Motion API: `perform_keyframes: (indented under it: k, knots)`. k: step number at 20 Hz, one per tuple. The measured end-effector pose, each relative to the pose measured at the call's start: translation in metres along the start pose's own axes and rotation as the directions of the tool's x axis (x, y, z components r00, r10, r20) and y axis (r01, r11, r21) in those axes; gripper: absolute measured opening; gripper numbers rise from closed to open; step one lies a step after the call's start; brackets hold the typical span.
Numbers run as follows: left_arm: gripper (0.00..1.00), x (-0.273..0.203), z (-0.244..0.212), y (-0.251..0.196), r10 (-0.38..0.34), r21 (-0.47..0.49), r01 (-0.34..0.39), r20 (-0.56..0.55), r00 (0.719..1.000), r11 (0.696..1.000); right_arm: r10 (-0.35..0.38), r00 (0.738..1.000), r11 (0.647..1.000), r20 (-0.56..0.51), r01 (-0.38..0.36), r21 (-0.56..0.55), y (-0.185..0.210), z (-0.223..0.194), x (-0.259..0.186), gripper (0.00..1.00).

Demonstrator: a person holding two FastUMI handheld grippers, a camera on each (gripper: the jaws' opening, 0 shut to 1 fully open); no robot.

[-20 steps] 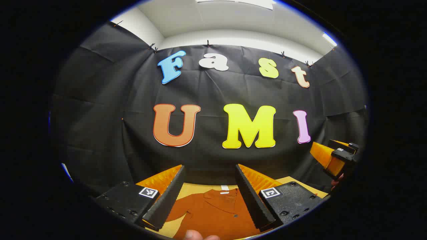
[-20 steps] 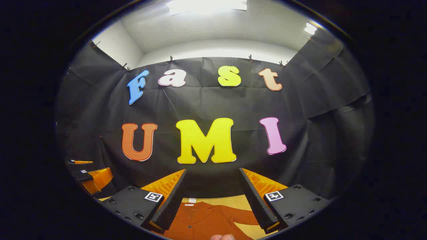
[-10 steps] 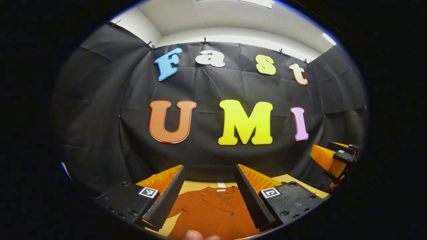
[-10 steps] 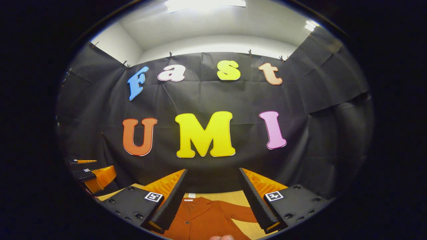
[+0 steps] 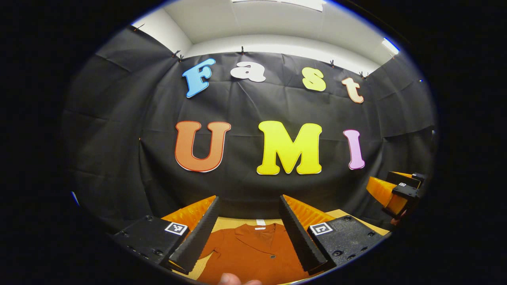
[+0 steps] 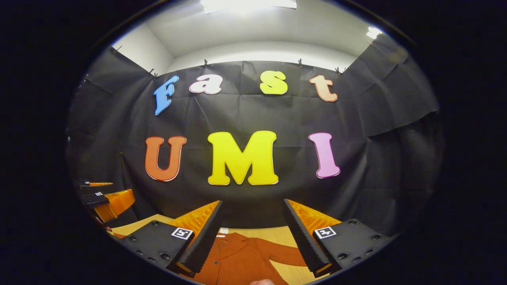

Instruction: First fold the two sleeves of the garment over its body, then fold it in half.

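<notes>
A rust-orange shirt (image 5: 253, 253) lies flat on a wooden bench (image 5: 231, 223), collar toward the black wall, one sleeve (image 6: 283, 253) spread out to the side. The left gripper (image 5: 247, 233) and right gripper (image 6: 251, 237) hover above it, jaws spread wide and holding nothing. Over the last second both views have tipped slightly downward, showing a little more shirt. Neither sleeve looks folded, so the task seems only just starting, the approach to a sleeve coming next.
</notes>
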State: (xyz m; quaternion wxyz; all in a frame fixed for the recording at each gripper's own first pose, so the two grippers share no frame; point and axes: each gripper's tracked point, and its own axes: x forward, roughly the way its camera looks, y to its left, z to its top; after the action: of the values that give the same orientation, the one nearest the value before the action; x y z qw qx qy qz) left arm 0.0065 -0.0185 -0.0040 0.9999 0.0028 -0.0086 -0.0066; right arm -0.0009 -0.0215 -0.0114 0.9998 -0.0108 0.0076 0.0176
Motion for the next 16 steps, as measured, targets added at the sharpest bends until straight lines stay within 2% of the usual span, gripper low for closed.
perform_keyframes:
  k: [1, 2, 3, 7, 14, 15, 16]
  knots:
    - [0.96, 0.0, 0.003, 0.0, 0.003, 0.0, -0.003, 0.016, 1.0, 1.0, 0.002, 1.0, 1.0, 0.019, -0.002, -0.009, -0.001, 0.004, -0.001, 0.95]
    - [0.87, -0.001, 0.009, 0.003, 0.013, -0.007, -0.013, 0.035, 0.999, 1.0, 0.003, 0.999, 1.0, 0.041, -0.002, -0.017, 0.001, 0.008, -0.003, 0.95]
    - [0.96, -0.001, 0.014, 0.004, 0.021, -0.019, -0.02, 0.054, 0.998, 1.0, 0.004, 0.998, 1.0, 0.059, -0.003, -0.016, -0.001, 0.012, -0.005, 0.95]
    - [0.96, 0.002, 0.022, 0.002, 0.025, -0.029, -0.023, 0.086, 0.996, 0.999, -0.025, 0.996, 1.0, 0.082, 0.025, -0.001, -0.011, 0.016, -0.005, 0.94]
    - [0.96, 0.011, -0.001, -0.008, -0.003, -0.009, 0.003, 0.021, 1.0, 1.0, -0.05, 0.998, 0.998, 0.032, 0.051, -0.028, -0.027, 0.005, 0.004, 0.94]
    - [1.0, 0.011, 0.0, -0.008, -0.004, -0.006, 0.004, 0.021, 1.0, 1.0, -0.049, 0.999, 0.998, 0.018, 0.05, -0.027, -0.029, 0.003, 0.006, 0.95]
    - [0.96, 0.012, -0.001, -0.009, -0.002, -0.003, 0.002, 0.022, 1.0, 1.0, -0.047, 0.999, 0.999, 0.01, 0.047, -0.023, -0.03, 0.001, 0.007, 0.95]
